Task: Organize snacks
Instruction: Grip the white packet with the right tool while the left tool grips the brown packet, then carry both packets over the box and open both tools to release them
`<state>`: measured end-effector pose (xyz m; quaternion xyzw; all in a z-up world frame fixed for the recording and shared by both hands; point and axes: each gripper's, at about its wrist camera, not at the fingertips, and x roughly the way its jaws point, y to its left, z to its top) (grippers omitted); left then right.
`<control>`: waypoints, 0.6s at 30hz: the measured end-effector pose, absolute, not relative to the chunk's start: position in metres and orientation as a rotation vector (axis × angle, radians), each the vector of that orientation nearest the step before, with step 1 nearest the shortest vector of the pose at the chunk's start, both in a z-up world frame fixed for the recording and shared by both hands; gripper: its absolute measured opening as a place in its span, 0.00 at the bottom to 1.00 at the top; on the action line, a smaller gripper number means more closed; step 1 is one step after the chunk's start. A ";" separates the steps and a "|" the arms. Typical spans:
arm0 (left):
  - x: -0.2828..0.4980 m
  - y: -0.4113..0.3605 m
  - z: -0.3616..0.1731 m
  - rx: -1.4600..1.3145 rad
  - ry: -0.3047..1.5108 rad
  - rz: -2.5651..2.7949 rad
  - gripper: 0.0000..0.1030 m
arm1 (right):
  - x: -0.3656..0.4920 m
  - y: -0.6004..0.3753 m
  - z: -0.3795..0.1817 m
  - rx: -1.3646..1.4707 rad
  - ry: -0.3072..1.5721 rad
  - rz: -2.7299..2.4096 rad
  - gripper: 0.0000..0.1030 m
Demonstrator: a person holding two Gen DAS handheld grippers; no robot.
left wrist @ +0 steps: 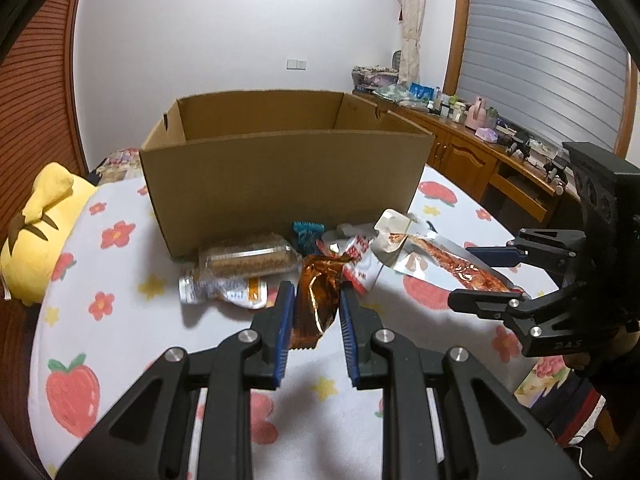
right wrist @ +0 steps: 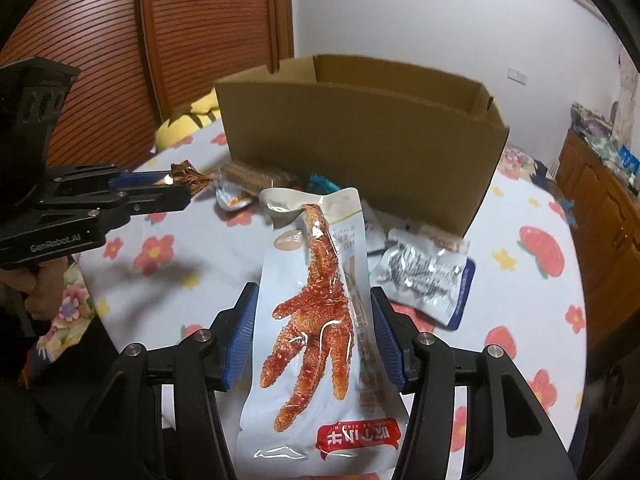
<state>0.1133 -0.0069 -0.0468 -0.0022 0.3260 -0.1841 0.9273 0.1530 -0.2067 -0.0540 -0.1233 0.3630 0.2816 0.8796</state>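
**Two packets lifted, box not yet filled**

Strawberry-print cloth is spread over the surface where the snacks are being sorted. Nearest, a brown packet is pinched between the blue pads of the left gripper, closed on it and raised off the cloth. A chicken-foot pack is clamped flat in the right gripper, likewise held up. Beyond them, loose snacks are left lying just before the box: a cracker roll, a silver pouch and a teal packet. Farther back, the box is stood open; its floor is hidden, so nothing can be judged stored. Most sorting seems left undone.
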 end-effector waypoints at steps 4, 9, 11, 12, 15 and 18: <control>0.118 -0.007 -0.037 0.000 0.651 -0.373 0.20 | 0.155 -0.209 -0.041 -0.258 0.727 0.587 0.54; 0.126 -0.007 -0.023 0.001 0.628 -0.371 0.20 | 0.160 -0.210 -0.025 -0.263 0.695 0.583 0.54; 0.128 -0.006 -0.018 0.002 0.621 -0.370 0.20 | 0.163 -0.209 -0.018 -0.267 0.680 0.576 0.54; 0.130 -0.006 -0.016 0.003 0.617 -0.369 0.20 | 0.164 -0.209 -0.015 -0.269 0.675 0.573 0.54; 0.134 -0.005 -0.009 0.004 0.605 -0.366 0.20 | 0.169 -0.206 -0.004 -0.278 0.654 0.566 0.54; 0.141 -0.003 -0.002 0.002 0.592 -0.368 0.20 | 0.179 -0.202 0.008 -0.282 0.635 0.573 0.54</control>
